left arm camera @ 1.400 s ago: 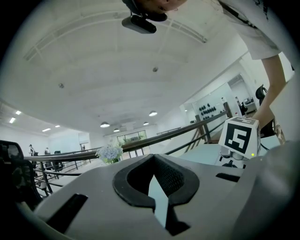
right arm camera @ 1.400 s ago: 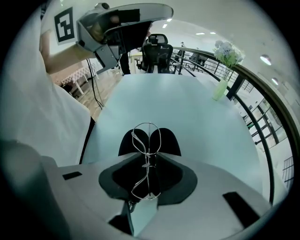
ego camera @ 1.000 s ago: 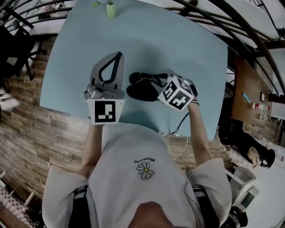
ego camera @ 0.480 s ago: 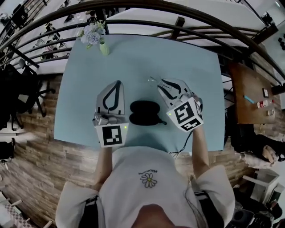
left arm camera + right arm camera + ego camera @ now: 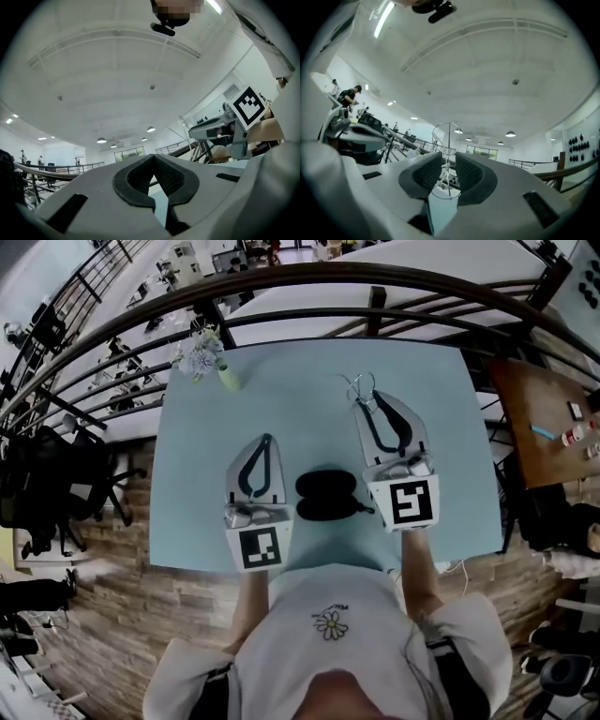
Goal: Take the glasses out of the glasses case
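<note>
Left claw: the left gripper (image 5: 153, 159) is clenched, pad tips pressed together with nothing in them. It is held over the near left part of the table (image 5: 309, 371).
Right claw: the right gripper (image 5: 449, 163) has a firm grasp on the glasses (image 5: 448, 140)!
Glasses: a thin wire frame, out of the case and up off the table. It is pinched between the right pads, with one lens loop poking past the tips.
Case: the black glasses case (image 5: 325, 495) is lying open on the pale blue top, between the two grippers and near the person's edge.
Far corner: a small vase of flowers (image 5: 208, 360) stands well apart from the case.
</note>
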The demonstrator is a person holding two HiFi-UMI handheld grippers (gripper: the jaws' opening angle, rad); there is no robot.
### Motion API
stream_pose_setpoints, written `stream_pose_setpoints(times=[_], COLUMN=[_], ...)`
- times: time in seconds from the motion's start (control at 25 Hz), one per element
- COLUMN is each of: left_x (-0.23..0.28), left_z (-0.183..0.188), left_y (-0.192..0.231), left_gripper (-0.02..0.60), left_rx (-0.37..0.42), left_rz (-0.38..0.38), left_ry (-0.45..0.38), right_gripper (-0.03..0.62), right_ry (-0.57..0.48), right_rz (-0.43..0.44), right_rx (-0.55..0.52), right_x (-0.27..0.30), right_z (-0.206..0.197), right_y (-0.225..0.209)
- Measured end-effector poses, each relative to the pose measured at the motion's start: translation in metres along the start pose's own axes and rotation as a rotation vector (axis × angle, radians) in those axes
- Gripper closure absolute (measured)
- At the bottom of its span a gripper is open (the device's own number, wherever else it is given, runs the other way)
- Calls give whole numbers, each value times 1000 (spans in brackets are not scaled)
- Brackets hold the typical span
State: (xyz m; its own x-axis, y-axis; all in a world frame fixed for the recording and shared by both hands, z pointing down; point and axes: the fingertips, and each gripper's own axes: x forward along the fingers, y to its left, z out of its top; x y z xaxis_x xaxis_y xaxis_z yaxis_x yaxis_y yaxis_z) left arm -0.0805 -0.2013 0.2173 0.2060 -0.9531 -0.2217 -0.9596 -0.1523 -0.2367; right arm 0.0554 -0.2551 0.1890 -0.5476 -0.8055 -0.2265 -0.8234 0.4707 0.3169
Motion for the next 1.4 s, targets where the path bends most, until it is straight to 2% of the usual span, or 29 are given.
stream_pose_setpoints(times=[0.16,0.32,0.56,0.64,0.8,1.4], left_x=[4,5,8,8,9,8], left_z=[5,7,10,9,8,4], left_y=[-3,-6,-5,-5,-7,-7], left_gripper=[566,566,566,566,566,566], left_rx=[-8,-52,-79,-76,-120,-133], left_rz=[-4,3,15,5,15,40], left_ry=[-2,-1,-22,-30,-24,-27], right_gripper=[502,502,502,502,502,502], right_ry=[-43,-75,-66,-61,-28,17], right_rz=[-101,-168,-240,-253,-251,-251], right_rx=[94,133,158,169,186,164], right_x=[-5,-16,-39,-45,-48,-53], right_z=[6,8,-1,-5,-16,-27], right_y=[-13,-18,-24,-24,-21,-25])
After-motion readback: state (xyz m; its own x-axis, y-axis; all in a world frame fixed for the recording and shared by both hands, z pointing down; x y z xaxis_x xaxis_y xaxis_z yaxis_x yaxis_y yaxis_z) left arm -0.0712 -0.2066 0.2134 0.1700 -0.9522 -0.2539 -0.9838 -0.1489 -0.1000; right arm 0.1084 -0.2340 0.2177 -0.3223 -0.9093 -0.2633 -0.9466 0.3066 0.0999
